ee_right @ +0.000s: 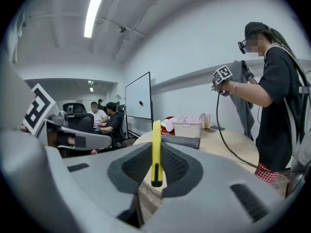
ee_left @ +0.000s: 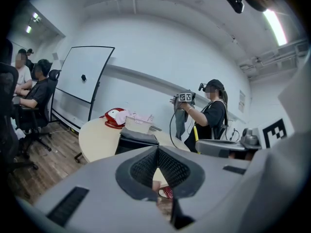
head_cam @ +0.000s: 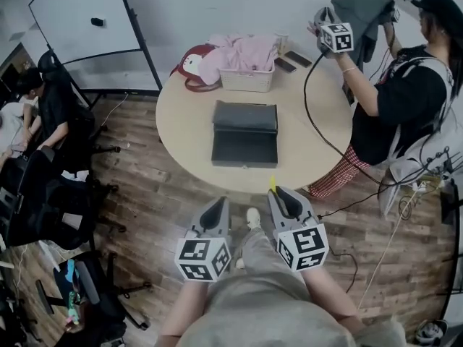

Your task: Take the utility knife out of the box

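A yellow utility knife (ee_right: 156,152) stands upright between the pads of my right gripper (ee_right: 156,174), which is shut on it; its yellow tip (head_cam: 273,184) pokes out above the right gripper (head_cam: 278,191) in the head view. My left gripper (head_cam: 215,207) is shut with nothing in it, its pads meeting (ee_left: 157,166). Both grippers hang over the wooden floor, short of the round table (head_cam: 184,118). The dark box (head_cam: 244,134) lies closed in the middle of the table, also seen from the left gripper view as the box (ee_left: 137,140).
A white basket (head_cam: 247,79) with pink cloth, a red bag (head_cam: 189,65) and two phones (head_cam: 291,61) sit at the table's far side. A person (head_cam: 405,100) at the right holds grippers and a grey garment, cable trailing across the table. Office chairs (head_cam: 58,194) crowd the left.
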A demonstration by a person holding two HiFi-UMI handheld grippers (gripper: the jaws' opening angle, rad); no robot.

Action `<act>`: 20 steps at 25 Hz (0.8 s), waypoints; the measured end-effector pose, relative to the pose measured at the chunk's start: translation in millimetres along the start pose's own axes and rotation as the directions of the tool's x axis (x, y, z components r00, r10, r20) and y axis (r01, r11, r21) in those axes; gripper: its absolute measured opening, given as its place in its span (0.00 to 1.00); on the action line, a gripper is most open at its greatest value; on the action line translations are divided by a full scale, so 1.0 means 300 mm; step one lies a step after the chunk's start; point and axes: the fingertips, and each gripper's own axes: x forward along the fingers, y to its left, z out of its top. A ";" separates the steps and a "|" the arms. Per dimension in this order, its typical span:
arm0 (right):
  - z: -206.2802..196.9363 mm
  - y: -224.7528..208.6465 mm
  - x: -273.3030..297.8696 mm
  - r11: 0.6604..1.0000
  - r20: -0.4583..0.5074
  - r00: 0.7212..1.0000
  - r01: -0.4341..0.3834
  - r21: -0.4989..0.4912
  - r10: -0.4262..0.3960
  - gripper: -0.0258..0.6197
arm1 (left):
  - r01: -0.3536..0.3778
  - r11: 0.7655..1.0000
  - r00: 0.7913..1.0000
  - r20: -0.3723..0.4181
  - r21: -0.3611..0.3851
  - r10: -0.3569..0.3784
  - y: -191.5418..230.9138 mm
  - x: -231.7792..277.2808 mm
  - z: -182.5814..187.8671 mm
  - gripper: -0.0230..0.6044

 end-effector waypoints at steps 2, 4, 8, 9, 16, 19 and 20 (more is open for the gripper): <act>0.003 0.015 -0.032 1.000 0.014 1.000 0.003 0.005 -0.004 0.11 | 0.004 1.000 1.000 0.006 0.000 -0.004 -0.010 -0.025 -0.004 0.04; 0.005 0.025 -0.054 1.000 0.022 1.000 0.005 0.012 -0.005 0.11 | 0.006 1.000 1.000 0.010 0.000 -0.006 -0.016 -0.043 -0.005 0.04; 0.004 0.039 -0.091 1.000 0.038 0.999 0.013 0.024 -0.013 0.11 | 0.010 1.000 1.000 0.014 0.001 -0.010 -0.024 -0.076 -0.016 0.04; 0.006 0.043 -0.099 1.000 0.043 0.999 0.014 0.025 -0.015 0.11 | 0.011 1.000 1.000 0.014 0.002 -0.011 -0.026 -0.083 -0.019 0.04; 0.025 0.051 -0.115 0.999 0.052 0.998 0.026 0.026 -0.027 0.11 | 0.025 1.000 1.000 0.011 0.007 -0.025 -0.033 -0.095 -0.010 0.04; 0.028 0.058 -0.118 0.999 0.045 0.999 0.024 0.025 -0.025 0.11 | 0.030 1.000 1.000 0.011 0.005 -0.030 -0.034 -0.099 -0.004 0.04; 0.030 0.056 -0.116 0.999 0.044 0.999 0.024 0.027 -0.025 0.11 | 0.030 1.000 0.999 0.012 0.004 -0.030 -0.033 -0.096 -0.002 0.04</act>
